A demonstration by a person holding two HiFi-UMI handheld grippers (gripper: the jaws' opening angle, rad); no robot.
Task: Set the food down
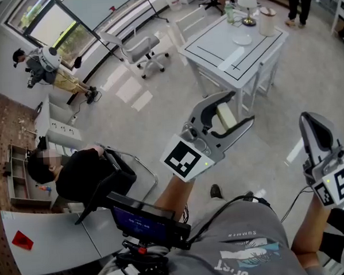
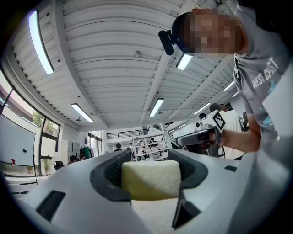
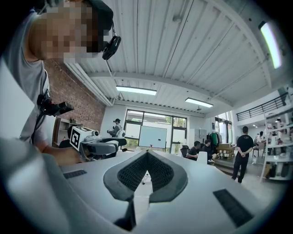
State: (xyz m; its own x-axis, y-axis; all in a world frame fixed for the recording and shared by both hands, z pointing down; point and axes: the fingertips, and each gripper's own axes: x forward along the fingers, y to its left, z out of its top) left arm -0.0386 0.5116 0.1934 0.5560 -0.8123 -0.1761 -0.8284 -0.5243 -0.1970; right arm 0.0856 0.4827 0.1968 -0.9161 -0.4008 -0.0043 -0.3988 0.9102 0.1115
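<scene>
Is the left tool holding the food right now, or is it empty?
Holding it: the left tool grips a pale yellow food block, its jaws pressing both sides.

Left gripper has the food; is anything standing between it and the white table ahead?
Nothing visible does. The food, clamped in the left gripper, hangs above bare floor short of the white table; the office chair stands off to its left.

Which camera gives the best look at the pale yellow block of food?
The left gripper view: the pale yellow block sits close and central, clamped between the jaws. The head view shows the block small; the right gripper view doesn't show it.
</scene>
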